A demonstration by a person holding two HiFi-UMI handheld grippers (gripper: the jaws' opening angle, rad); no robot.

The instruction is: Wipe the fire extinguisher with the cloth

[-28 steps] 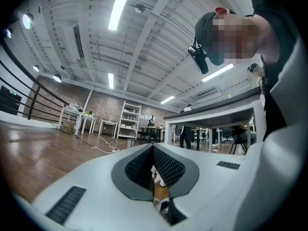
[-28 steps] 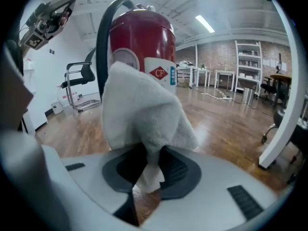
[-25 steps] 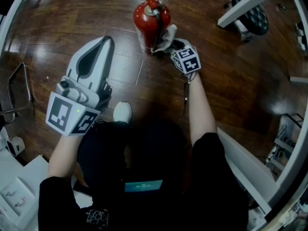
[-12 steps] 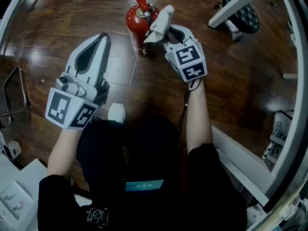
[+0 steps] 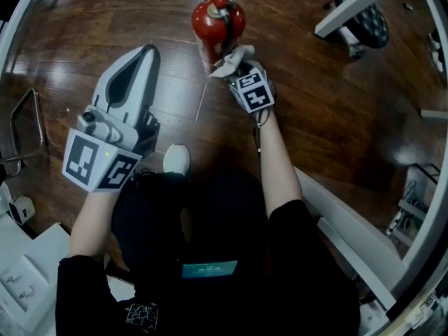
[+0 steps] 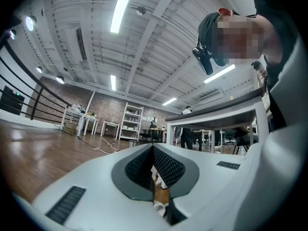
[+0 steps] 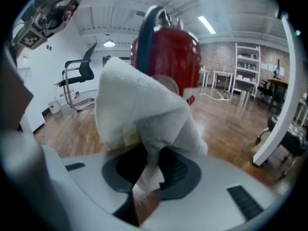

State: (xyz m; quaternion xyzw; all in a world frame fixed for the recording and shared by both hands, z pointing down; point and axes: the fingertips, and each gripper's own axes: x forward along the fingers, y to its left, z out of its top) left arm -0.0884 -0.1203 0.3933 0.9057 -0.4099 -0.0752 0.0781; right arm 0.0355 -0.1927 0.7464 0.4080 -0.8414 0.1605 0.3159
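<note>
A red fire extinguisher (image 5: 218, 26) stands upright on the wooden floor at the top middle of the head view. My right gripper (image 5: 236, 65) is shut on a white cloth (image 5: 229, 60), which lies against the cylinder's near side. In the right gripper view the cloth (image 7: 139, 109) bunches out of the jaws, right in front of the fire extinguisher (image 7: 174, 57). My left gripper (image 5: 143, 61) is held apart at the left, jaws together, nothing in them. The left gripper view looks across the room, not at the extinguisher.
A white table frame (image 5: 364, 2) and a black chair base (image 5: 367, 23) stand at the upper right. A metal frame (image 5: 24, 128) sits at the left edge. Another white beam (image 5: 350, 229) runs by my right side. Shelving (image 6: 132, 121) and tables stand far off.
My right gripper with the cloth rose beside the extinguisher's top half a second ago, then came back down against its body. The left gripper barely moved.
</note>
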